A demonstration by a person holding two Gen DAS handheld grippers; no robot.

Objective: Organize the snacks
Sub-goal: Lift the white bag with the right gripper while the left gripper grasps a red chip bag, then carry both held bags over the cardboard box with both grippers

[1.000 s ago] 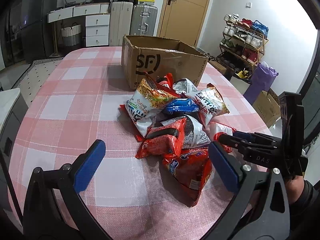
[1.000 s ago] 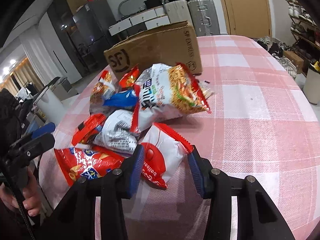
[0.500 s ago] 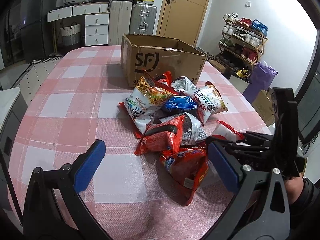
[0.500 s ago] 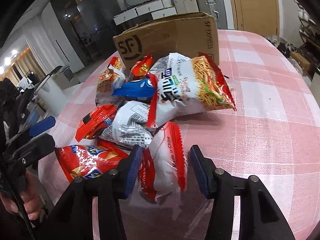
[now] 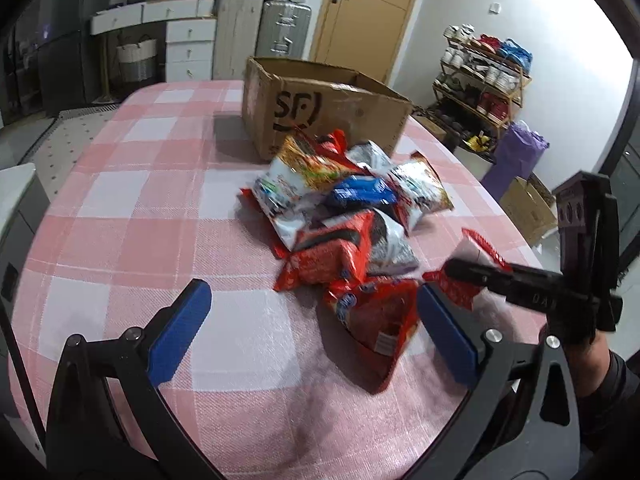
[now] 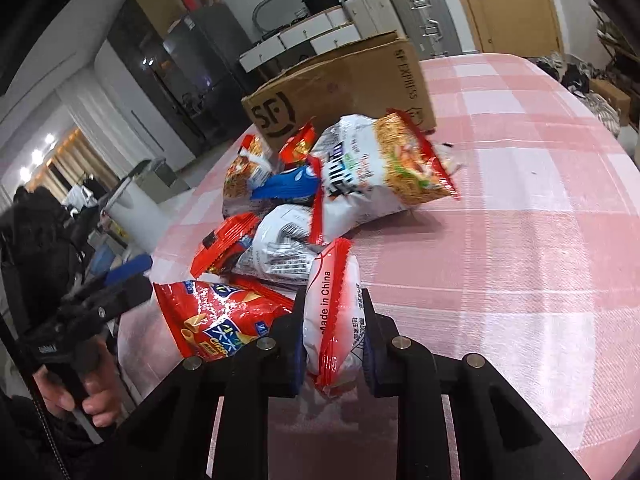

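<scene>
A heap of snack bags (image 5: 344,208) lies on the pink checked tablecloth (image 5: 140,200) in front of an open cardboard box (image 5: 320,112) (image 6: 340,88). My right gripper (image 6: 332,314) (image 5: 452,268) is closing on a white-and-red snack packet (image 6: 334,276) (image 5: 476,248). Both pads press its sides, and it stands on edge at the near end of the heap. A red chip bag (image 6: 216,316) (image 5: 376,312) lies just left of it. My left gripper (image 5: 312,290) (image 6: 138,278) hangs open over the near tablecloth with nothing between its fingers, its right finger beside the red chip bag.
Past the table's right edge stand a shoe rack (image 5: 484,76), a purple bag (image 5: 516,156) and a small carton (image 5: 528,208). Suitcases (image 5: 280,28) and white drawers (image 5: 188,40) line the far wall. A person's hand (image 6: 80,396) grips the left tool's handle.
The right jaws have closed onto the white-and-red packet, which turned from lying flat to standing on edge between them. The left gripper stays open and has barely moved.
</scene>
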